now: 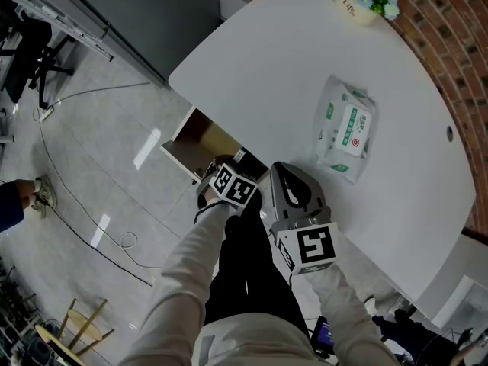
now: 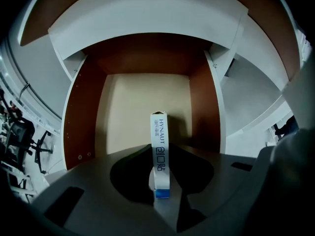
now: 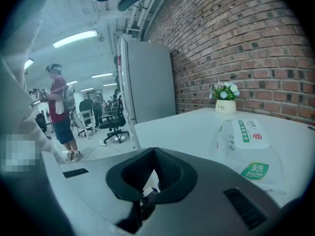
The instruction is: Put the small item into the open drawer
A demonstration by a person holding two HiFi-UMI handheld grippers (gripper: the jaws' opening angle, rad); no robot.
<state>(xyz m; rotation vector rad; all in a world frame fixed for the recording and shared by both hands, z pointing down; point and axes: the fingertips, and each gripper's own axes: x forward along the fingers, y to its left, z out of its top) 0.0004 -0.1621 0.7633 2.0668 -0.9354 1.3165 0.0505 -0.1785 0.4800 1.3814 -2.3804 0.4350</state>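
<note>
Stage: I judge it half done | my left claw (image 2: 160, 190) grips the slim white cardboard box with a blue end (image 2: 159, 141), aimed into the open brown-walled wooden drawer (image 2: 83, 112) | right claw (image 3: 145, 194) pinched narrow, idle | remaining: lower box in, release

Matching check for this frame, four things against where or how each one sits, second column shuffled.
1. small box
2. drawer
3. wipes pack
4. flower pot

A. standing at the far end of the table
B. lying flat, mid-table
C. open, below the table's edge
D. upright, clamped in the left tool

Pairs: 1-D, 2-C, 3-B, 4-A.
</note>
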